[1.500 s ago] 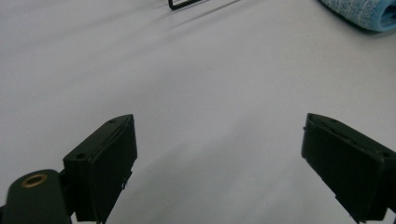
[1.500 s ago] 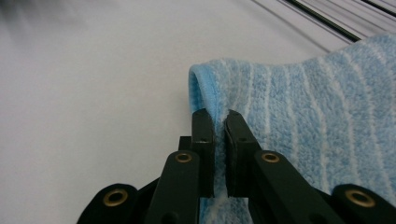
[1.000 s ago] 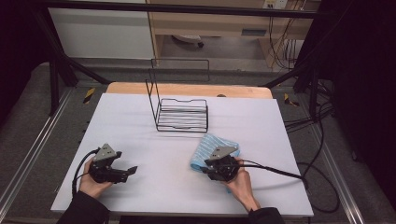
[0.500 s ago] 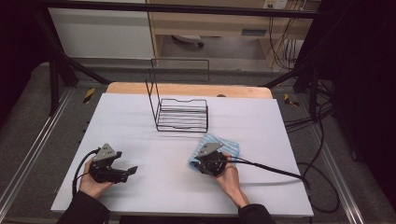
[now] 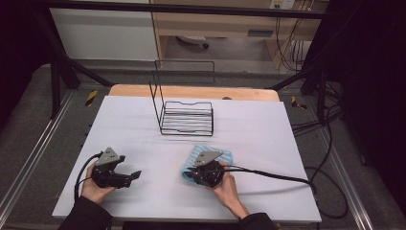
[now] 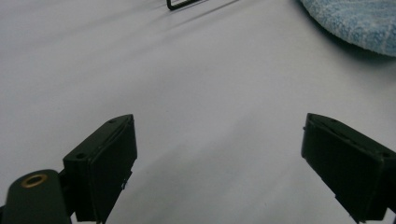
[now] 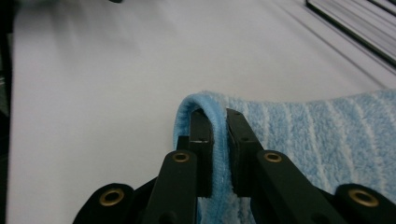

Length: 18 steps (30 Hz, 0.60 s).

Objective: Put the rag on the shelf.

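Note:
A light blue striped towel [image 5: 225,155] lies on the white table, in front of the black wire rack [image 5: 186,117]. My right gripper [image 5: 190,175] is shut on the towel's near left edge; in the right gripper view the towel [image 7: 299,140] folds up and over between the two jaws [image 7: 215,135]. My left gripper [image 5: 131,176] rests low over the table at the front left, held by a hand, its jaws wide open with nothing between them [image 6: 219,154]. The towel's rounded edge [image 6: 359,23] shows at the top right of the left gripper view.
The white table top [image 5: 268,129] ends in a wooden strip [image 5: 191,91] at the back. A black cable [image 5: 277,175] trails from the right gripper off the table's right side. Dark frame bars and metal rails stand around the table.
My right gripper has slid left and toward the front edge, pulling the towel's edge with it, so the towel is bunched more. The left gripper has stayed still.

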Each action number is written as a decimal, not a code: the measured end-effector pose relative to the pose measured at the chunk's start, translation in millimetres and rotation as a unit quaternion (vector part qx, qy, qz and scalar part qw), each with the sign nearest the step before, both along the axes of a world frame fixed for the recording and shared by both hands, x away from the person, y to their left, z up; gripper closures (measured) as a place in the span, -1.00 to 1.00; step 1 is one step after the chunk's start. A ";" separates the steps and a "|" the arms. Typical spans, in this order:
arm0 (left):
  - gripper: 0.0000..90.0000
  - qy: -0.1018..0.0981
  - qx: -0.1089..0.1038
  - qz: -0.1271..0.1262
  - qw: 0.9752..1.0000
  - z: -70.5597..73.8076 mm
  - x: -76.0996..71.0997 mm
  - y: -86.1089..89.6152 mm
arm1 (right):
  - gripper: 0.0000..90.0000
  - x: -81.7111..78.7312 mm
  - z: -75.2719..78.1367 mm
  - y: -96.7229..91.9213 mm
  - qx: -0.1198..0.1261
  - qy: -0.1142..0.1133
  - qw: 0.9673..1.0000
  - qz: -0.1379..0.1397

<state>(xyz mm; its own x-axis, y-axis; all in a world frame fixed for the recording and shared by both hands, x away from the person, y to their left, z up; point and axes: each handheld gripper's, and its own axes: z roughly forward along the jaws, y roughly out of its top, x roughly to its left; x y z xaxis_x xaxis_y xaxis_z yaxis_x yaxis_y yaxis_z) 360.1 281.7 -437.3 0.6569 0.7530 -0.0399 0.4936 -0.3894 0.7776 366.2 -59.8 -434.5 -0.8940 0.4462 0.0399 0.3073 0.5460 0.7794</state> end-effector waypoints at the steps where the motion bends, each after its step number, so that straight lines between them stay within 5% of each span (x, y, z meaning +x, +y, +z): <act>1: -0.77 0.001 0.000 0.000 1.000 -0.1 0.1 0.0 | 0.85 -1.7 0.2 2.8 0.005 0.003 1.000 0.007; 6: -0.77 0.002 0.000 0.002 1.000 0.4 0.1 -0.1 | 0.85 -12.3 0.1 17.7 0.016 0.015 0.999 0.036; 14: -0.77 0.004 -0.002 0.003 1.000 1.6 -0.4 -0.7 | 0.80 -20.9 -11.9 34.0 -0.004 0.023 0.998 0.061; 17: -0.77 0.006 -0.005 0.004 1.000 3.0 -1.2 -1.6 | 0.63 -20.5 -13.7 34.2 0.000 0.028 0.998 0.061; 18: -0.76 0.007 -0.008 0.005 1.000 5.1 -2.6 -3.8 | 0.36 -21.1 -10.3 33.0 0.007 0.029 0.998 0.060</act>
